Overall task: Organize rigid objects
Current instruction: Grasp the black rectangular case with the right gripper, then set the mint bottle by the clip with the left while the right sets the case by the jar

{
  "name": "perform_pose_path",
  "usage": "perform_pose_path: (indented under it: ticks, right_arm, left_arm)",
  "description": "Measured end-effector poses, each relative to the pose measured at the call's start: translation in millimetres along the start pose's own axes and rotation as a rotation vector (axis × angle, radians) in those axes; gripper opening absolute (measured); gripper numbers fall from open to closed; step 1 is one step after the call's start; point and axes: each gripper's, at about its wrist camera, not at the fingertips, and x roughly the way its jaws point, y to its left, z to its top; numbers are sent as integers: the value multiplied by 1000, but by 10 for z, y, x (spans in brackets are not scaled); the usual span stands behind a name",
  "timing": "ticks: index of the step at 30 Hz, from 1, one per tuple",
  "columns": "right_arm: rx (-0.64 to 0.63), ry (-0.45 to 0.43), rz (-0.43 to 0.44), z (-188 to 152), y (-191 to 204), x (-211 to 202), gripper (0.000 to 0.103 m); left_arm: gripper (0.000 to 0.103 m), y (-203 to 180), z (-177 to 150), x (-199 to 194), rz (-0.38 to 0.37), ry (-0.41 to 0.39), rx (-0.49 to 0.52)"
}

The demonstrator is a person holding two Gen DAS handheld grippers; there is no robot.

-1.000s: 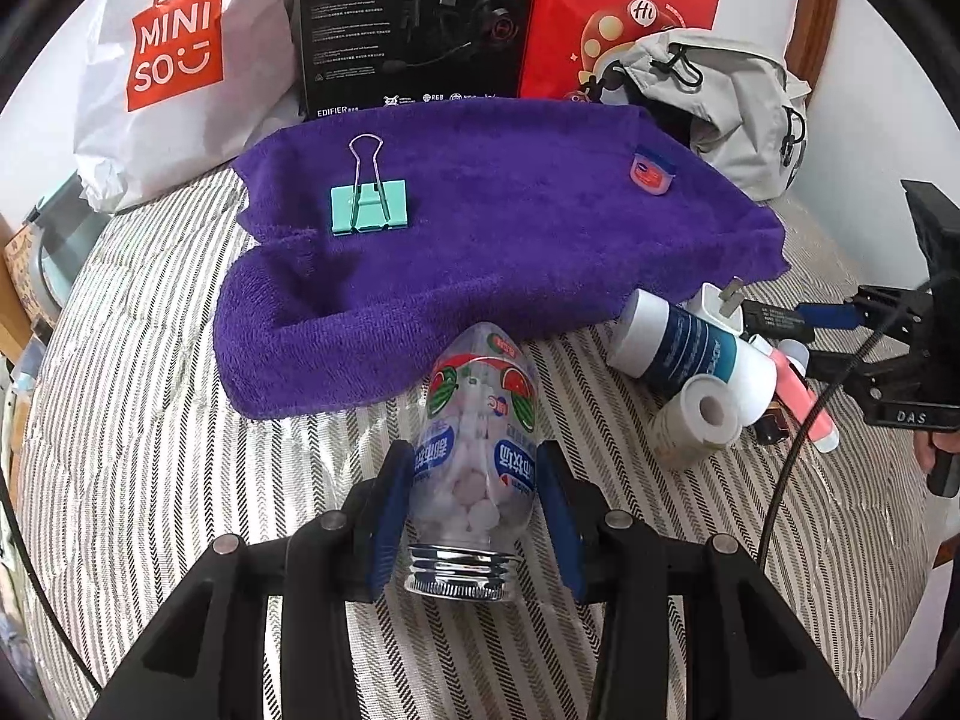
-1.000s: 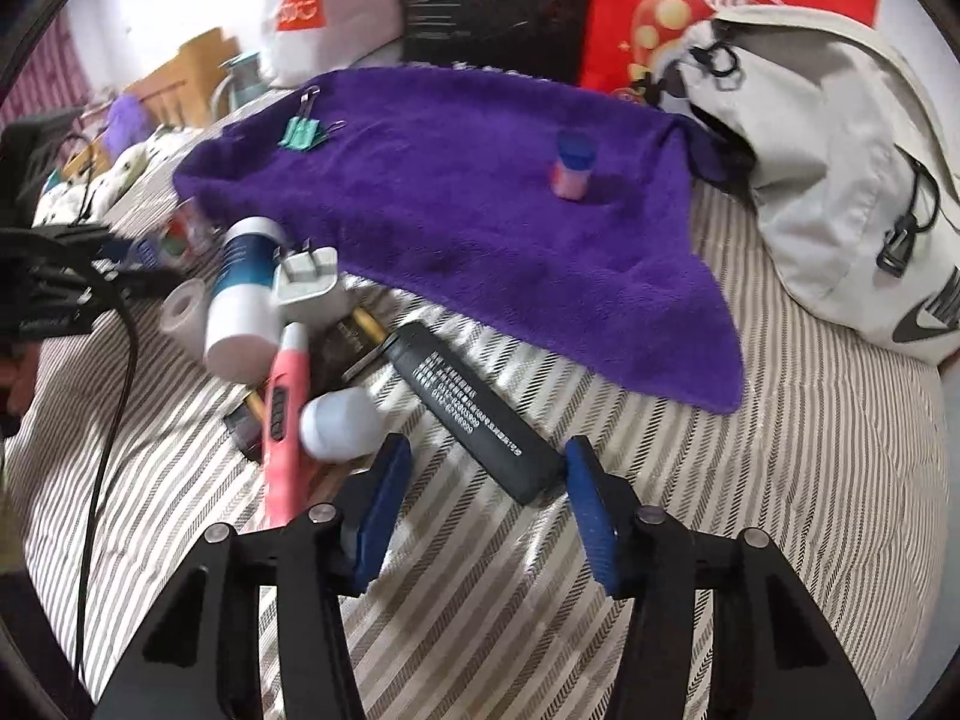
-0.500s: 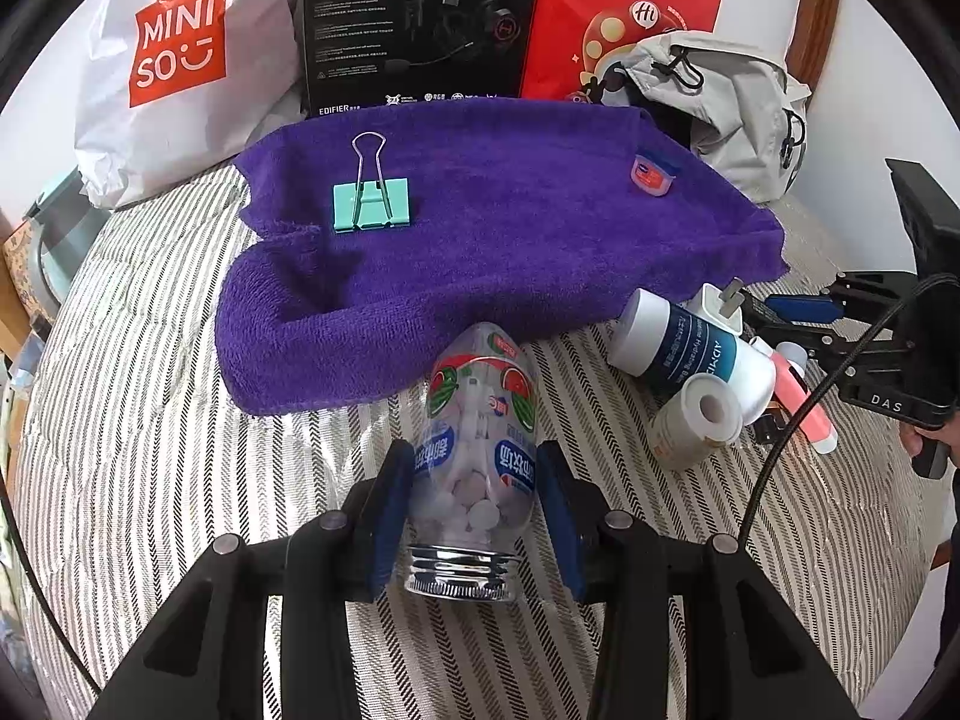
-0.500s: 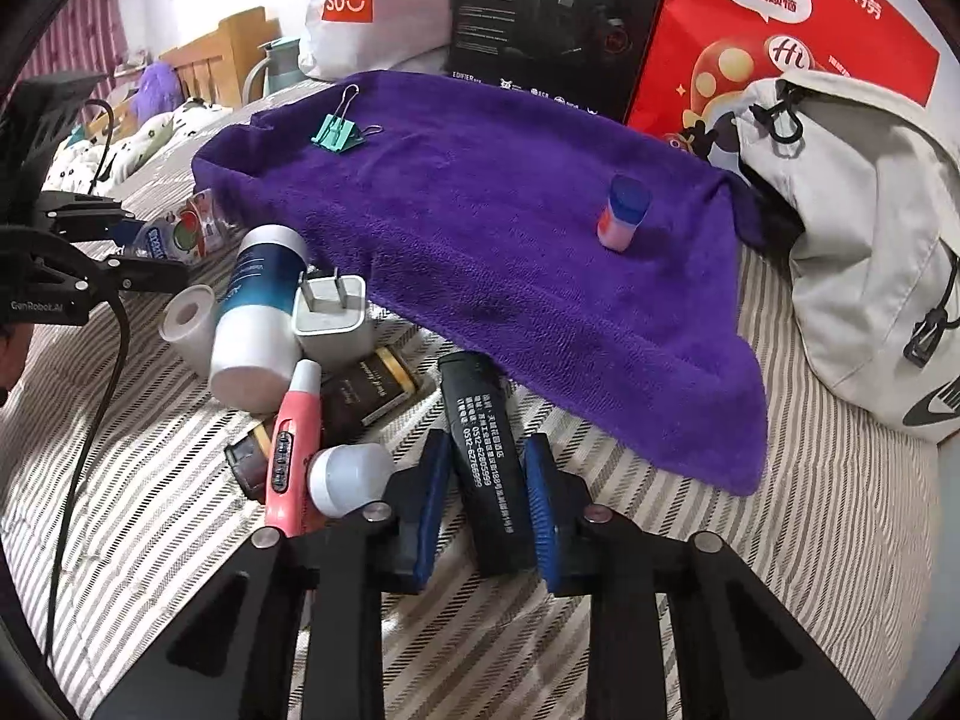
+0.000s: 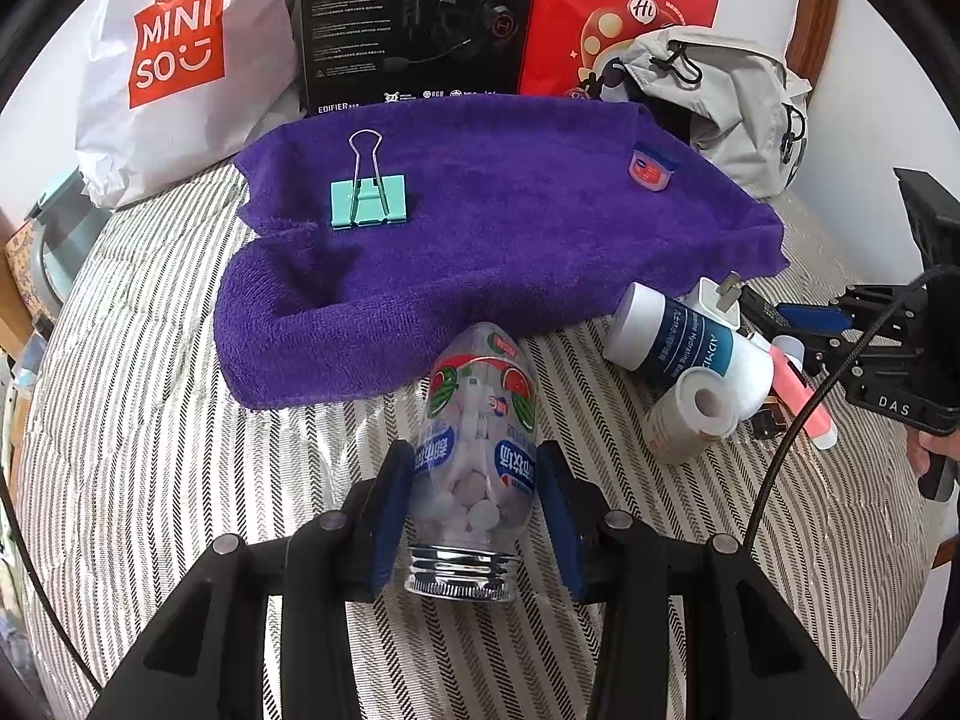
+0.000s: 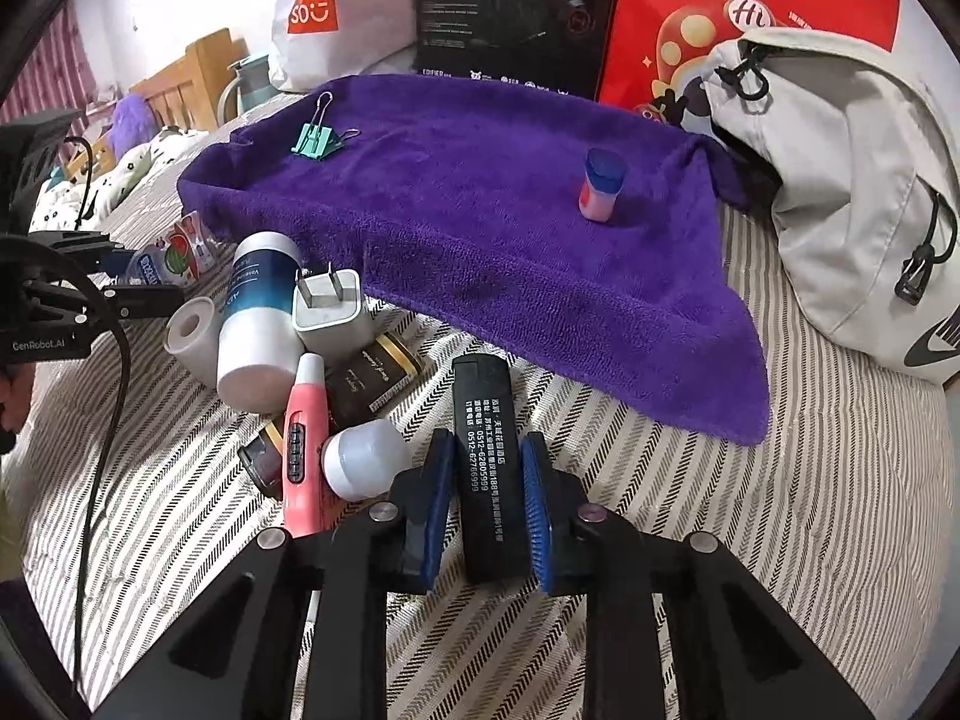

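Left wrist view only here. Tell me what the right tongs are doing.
Observer: The right tongs are shut on a black case with white print, just short of the purple towel.
Operator: Report what lies behind the white bottle.
Observer: A dark brown jar with a gold band lies on its side, against the white plug adapter.

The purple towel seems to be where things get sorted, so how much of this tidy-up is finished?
Done: a green binder clip and a small blue-capped jar sit on the purple towel. In hand: the left tool grips a clear candy bottle; the right tool clamps a black stick. Left: the pile beside the towel, including a white charger plug, a pink pen and a white-and-blue tube.
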Motion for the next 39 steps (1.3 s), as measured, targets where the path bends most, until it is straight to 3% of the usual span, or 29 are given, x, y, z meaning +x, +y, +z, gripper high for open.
perform_pose_path:
  ticks: [13,23,32,39]
  right_arm:
    - [124,-7,37,-70,-166,-249,22]
    - [176,-79,81,114,-269,-476,22]
    - [188,-119,103,429,-316,-413,22]
    - [199,-69,90,665,-436,-121,22]
  left_arm:
    - [40,37,110,-211,-17,-54,-27]
    - [40,51,238,-365,-25,-72,-43]
    - [40,161,326,-475,8,-86,-64]
    - [40,252,592,-397,43,-83,-59]
